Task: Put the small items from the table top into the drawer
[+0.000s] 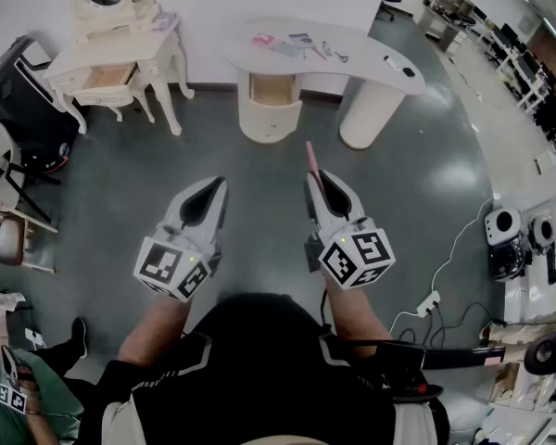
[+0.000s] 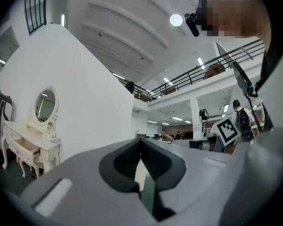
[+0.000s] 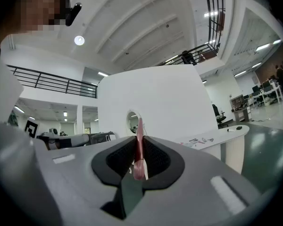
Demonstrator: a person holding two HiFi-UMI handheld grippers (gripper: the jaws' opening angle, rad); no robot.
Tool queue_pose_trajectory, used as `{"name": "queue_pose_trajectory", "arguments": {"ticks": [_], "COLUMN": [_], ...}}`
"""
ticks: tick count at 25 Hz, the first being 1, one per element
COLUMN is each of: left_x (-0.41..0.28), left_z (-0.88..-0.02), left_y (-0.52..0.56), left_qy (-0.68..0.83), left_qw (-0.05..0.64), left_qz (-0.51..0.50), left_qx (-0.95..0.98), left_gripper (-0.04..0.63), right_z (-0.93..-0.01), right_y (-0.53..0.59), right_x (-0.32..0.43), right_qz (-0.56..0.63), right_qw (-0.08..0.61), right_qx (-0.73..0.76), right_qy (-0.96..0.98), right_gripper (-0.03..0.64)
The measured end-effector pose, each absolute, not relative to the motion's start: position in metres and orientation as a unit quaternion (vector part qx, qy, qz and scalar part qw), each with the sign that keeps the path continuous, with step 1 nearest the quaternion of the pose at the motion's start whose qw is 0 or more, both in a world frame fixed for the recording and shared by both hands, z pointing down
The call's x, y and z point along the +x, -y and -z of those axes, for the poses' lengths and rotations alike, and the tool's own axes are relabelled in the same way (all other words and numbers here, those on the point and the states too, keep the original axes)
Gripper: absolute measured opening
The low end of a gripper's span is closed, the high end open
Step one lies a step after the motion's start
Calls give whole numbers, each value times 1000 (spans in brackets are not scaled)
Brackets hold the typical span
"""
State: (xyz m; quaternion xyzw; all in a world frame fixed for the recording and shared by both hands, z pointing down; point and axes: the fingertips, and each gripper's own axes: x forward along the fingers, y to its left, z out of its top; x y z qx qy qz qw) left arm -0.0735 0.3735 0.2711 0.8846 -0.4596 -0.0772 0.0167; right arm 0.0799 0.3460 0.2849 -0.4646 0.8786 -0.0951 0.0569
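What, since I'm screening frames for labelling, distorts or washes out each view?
Head view: fisheye bending, glare patch on the floor. Left gripper view: dark round vignette, ceiling lamp flaring. Right gripper view: same vignette; the clamped pink stick looks soft.

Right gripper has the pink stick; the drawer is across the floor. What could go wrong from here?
1. The pink stick is pinched thinly in the right gripper and juts past the fingers, so it might pivot or slip out on the way.
2. The open drawer sits under the table top's edge; the jutting stick could strike that before release.
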Motion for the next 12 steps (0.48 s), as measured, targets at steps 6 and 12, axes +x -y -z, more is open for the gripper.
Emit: {"name": "queue_pose_trajectory", "arguments": {"ticks": [6,12], "left_x": [-67,-75], "left_z": [-258,-264], "left_y": [-380,-381], "left_qy": [441,439], "left_qw": [2,17], "left_qz": [79,79], "left_qx": [894,895], "left_gripper": [0,0], "right_z": [-282,-281], "right_y": [-348,-352], "right_x": [80,73], "right_qz": [89,87], "right_qw": [54,50], "right_qx": [-468,-472], "right_qy": [-877,-876], "right_gripper": [48,48]}}
